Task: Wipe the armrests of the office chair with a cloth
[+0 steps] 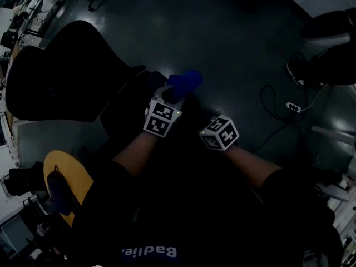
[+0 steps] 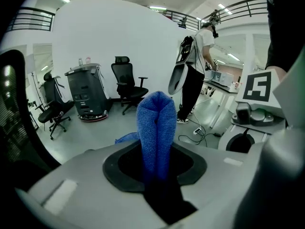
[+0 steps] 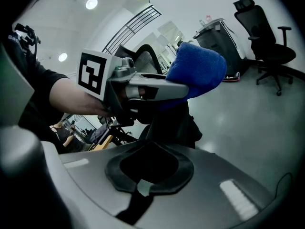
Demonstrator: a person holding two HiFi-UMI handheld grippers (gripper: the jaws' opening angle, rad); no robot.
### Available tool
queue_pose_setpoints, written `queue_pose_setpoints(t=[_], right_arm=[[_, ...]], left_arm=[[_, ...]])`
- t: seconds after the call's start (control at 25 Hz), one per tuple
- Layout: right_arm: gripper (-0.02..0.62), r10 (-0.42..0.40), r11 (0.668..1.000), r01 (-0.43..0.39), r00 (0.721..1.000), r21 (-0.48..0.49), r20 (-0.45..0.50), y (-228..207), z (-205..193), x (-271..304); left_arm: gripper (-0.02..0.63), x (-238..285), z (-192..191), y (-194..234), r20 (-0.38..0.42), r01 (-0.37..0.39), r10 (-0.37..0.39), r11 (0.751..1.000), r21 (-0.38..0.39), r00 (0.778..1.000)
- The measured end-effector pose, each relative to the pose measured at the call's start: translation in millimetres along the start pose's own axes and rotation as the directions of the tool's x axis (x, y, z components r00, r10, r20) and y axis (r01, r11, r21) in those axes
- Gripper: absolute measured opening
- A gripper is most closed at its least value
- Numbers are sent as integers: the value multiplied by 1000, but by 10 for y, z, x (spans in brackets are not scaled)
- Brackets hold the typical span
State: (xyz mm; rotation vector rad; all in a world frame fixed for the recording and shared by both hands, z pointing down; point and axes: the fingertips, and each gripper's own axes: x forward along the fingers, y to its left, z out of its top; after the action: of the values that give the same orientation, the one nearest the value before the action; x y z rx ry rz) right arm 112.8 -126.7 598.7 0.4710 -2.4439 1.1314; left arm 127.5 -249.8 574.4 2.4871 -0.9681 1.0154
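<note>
Progress is judged nil: the left gripper is clamped on a folded blue terry cloth that stands out ahead of its jaws and touches nothing. The black office chair sits just off its left side, its armrests apparently unwiped. The right gripper, close on the other's right, has its jaws together on nothing. Count: one cloth, two grippers, one chair at hand.

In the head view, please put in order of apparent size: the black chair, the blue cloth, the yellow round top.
Largest: black chair.
Then yellow round top, partly hidden.
Smallest: blue cloth.
</note>
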Motion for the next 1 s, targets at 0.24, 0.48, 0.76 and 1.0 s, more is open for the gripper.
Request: queue_pose_setpoints(t=[0.24, 0.48, 0.76, 1.0], right_arm=[[3, 9, 1000, -9, 1000, -1, -14, 31, -39, -10], [3, 5, 1000, -5, 1000, -15, -21, 60, -55, -11], [3, -16, 998, 14, 1000, -58, -23, 93, -112, -31], [5, -32, 989, 23, 998, -145, -61, 125, -207, -70]], left_arm=[[130, -86, -53, -345, 10, 49, -49, 999, -2, 999], [130, -203, -112, -565, 34, 101, -99, 993, -53, 994], [130, -367, -235, -898, 56, 145, -142, 988, -58, 988], [129, -534, -235, -957, 138, 133, -113, 980, -146, 984]])
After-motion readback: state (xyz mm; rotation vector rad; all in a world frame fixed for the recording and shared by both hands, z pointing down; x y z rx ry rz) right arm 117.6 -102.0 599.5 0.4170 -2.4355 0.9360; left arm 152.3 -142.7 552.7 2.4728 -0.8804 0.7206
